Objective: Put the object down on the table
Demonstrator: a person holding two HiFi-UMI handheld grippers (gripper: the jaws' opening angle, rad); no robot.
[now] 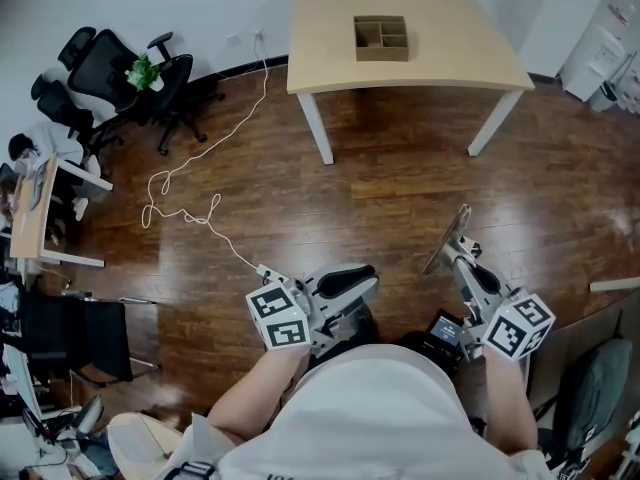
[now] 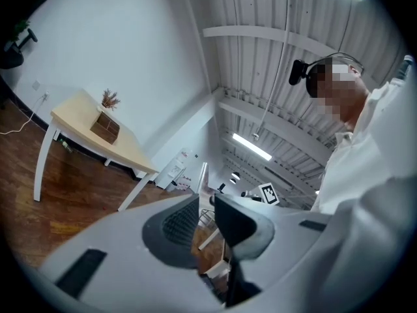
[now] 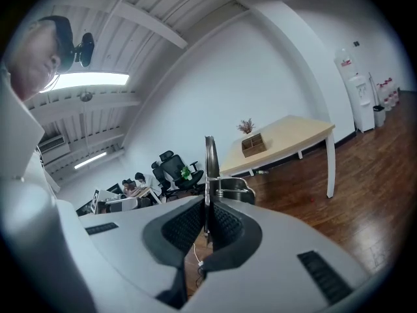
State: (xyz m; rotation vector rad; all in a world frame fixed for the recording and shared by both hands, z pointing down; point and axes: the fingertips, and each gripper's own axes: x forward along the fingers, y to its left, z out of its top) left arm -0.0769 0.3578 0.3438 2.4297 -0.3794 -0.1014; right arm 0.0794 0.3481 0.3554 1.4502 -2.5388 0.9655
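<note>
Well, your left gripper stands narrowly parted and empty; keep it aside. Ahead, the table is well apart, so walk up first. Your right gripper pinches the thin metal object; lower it onto bare top beside the tray, then release.

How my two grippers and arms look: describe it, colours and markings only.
The left gripper and the right gripper both have pale grey moulded bodies. Each ends in two broad jaws lined with black ribbed pads. Each also carries a white cube printed with black square markers. The person wears a white short-sleeved top.
</note>
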